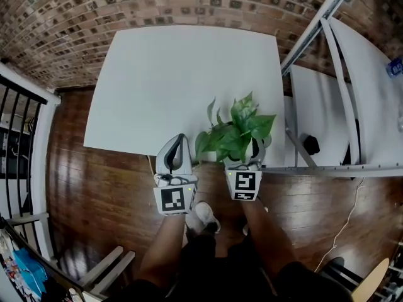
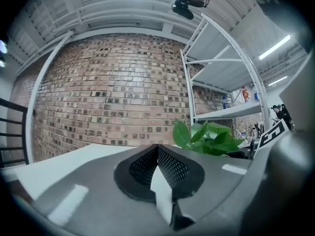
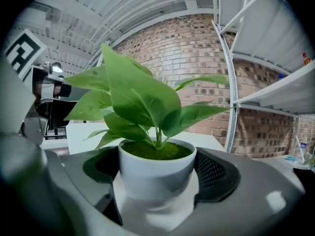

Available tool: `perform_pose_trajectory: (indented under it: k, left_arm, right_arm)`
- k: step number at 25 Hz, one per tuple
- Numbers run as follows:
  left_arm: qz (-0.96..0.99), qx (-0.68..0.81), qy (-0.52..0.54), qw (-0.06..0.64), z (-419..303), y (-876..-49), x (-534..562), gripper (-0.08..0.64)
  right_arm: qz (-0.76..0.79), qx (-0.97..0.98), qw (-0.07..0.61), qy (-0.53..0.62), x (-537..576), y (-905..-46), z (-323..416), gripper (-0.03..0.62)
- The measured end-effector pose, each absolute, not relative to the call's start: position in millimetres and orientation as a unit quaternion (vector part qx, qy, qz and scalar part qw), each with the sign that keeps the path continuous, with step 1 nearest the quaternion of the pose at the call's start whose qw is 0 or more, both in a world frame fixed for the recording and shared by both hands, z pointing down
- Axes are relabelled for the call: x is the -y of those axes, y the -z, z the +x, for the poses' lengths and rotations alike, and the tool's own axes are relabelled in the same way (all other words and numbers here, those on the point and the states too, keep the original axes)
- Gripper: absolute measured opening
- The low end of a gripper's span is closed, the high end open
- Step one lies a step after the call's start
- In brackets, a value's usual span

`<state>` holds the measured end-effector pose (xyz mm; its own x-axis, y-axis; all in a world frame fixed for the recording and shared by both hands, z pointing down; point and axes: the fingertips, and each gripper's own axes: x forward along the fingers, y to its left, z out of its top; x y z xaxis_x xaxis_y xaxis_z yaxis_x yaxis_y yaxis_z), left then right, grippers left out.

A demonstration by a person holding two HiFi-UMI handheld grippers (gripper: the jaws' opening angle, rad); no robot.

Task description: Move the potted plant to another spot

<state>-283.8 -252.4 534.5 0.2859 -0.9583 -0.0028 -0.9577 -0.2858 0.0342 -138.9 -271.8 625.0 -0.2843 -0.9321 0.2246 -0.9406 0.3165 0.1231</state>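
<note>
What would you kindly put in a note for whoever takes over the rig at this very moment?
Left gripper: shut, empty, tips over the near edge of the white table.
Right gripper: fingers closed on the pot of the potted plant.
Plant: at the table's near right edge; I can't tell whether it is lifted.
Done: pot grasped.
Left: carry it to another spot, set it down, release.

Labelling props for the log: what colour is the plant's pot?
White; the pot shows best in the right gripper view.
</note>
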Motion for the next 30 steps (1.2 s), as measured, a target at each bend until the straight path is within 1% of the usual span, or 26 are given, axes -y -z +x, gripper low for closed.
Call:
perform_pose_trajectory:
  k: [11,13,14,15,18,19,20,22,23,25,27,30]
  left_arm:
    - [0.802,0.597,0.006,0.014,-286.7,-531.6,241.2,0.015]
    - [0.803,0.596,0.005,0.011,-285.5,-529.1,239.3,0.015]
    - [0.804,0.595,0.003,0.011,-284.6,-527.7,238.3,0.015]
    - [0.803,0.595,0.001,0.012,-283.7,-527.0,236.8,0.015]
    - [0.799,0.600,-0.012,0.025,-282.4,-526.5,227.9,0.015]
    - [0.800,0.600,-0.012,0.027,-280.5,-523.6,223.2,0.015]
    - [0.801,0.598,-0.011,0.029,-278.3,-519.9,217.4,0.015]
    - [0.804,0.594,-0.012,0.031,-274.2,-511.7,203.4,0.015]
    - [0.806,0.591,-0.014,0.030,-271.7,-508.4,195.8,0.015]
    - [0.809,0.587,-0.019,0.035,-265.8,-504.6,180.3,0.015]
    - [0.808,0.587,-0.021,0.045,-259.7,-498.3,168.0,0.015]
    - [0.807,0.588,-0.047,0.034,-248.4,-483.8,158.9,0.015]
  right_arm:
    - [0.589,0.799,0.119,-0.033,269.4,-636.7,-134.8,0.466]
    - [0.581,0.803,0.122,-0.041,266.0,-640.5,-135.0,0.473]
    - [0.578,0.805,0.126,-0.044,263.5,-641.4,-134.6,0.499]
    - [0.576,0.806,0.131,-0.045,259.9,-641.4,-133.7,0.503]
    - [0.568,0.808,0.149,-0.046,234.5,-637.0,-129.1,0.497]
    - [0.567,0.808,0.155,-0.043,221.4,-631.8,-126.1,0.477]
    - [0.570,0.806,0.159,-0.036,207.7,-623.8,-122.2,0.438]
    - [0.578,0.800,0.159,-0.025,183.5,-603.7,-113.6,0.274]
    - [0.583,0.798,0.153,-0.025,174.1,-592.1,-109.4,0.239]
    - [0.592,0.796,0.127,-0.027,160.1,-561.8,-102.3,0.109]
    - [0.590,0.800,0.102,-0.025,150.6,-529.0,-101.5,0.003]
    - [0.587,0.806,0.082,-0.009,147.8,-488.2,-108.3,0.002]
